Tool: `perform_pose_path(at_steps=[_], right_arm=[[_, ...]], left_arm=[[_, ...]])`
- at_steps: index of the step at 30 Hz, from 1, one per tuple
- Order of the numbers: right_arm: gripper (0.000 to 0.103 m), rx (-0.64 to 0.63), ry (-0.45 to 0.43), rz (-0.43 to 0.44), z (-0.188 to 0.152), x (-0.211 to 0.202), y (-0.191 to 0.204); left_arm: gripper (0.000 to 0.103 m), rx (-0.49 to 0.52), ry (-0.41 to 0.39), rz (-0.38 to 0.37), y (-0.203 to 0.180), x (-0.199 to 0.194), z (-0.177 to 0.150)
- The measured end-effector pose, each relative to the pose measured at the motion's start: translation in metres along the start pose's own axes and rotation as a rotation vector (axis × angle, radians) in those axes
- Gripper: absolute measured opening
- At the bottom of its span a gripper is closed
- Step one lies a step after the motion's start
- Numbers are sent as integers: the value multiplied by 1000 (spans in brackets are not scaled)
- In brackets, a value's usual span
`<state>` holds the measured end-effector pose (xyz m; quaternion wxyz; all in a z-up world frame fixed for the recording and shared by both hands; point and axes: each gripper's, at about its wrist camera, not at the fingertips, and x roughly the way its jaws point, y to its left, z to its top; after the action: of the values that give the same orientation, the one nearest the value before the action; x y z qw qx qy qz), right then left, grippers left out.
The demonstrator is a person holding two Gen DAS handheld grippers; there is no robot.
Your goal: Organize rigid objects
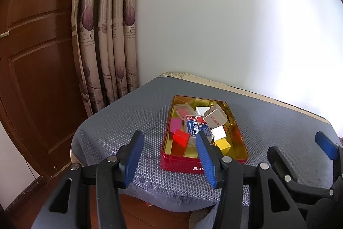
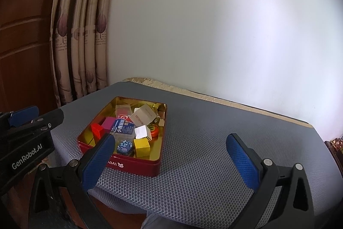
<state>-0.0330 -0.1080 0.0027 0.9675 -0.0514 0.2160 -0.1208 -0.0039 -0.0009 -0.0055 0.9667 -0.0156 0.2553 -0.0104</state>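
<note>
This looks like a room in a home. A panelled brown wooden door (image 1: 32, 53) stands beside beige curtains (image 1: 105, 35) printed with purple leaves and lines of text, against a plain pale wall (image 1: 225, 25). The counter (image 2: 203, 143) is covered with a grey honeycomb mat over a beige patterned cloth, and wood flooring shows beneath its near edge.

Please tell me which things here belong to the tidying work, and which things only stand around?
Belong to the job:
- red tin
- red block
- yellow block
- magenta block
- beige box
- blue-labelled case
- left tongs and right tongs, both open and empty

Only standing around:
- curtain
- wooden door
- grey mat
</note>
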Motion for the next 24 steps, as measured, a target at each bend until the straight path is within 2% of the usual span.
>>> perform_pose_path(at_steps=[9, 13, 19, 24], right_arm=[[103, -3, 12, 27, -2, 3, 1], [103, -2, 15, 34, -2, 3, 2], [103, -12, 9, 45, -2, 0, 4], [103, -15, 10, 50, -2, 0, 4]], left_arm=[[52, 20, -18, -5, -3, -5, 0], [61, 36, -5, -14, -4, -6, 1], [61, 48, -31, -5, -6, -10, 1], [62, 26, -2, -13, -1, -7, 3]])
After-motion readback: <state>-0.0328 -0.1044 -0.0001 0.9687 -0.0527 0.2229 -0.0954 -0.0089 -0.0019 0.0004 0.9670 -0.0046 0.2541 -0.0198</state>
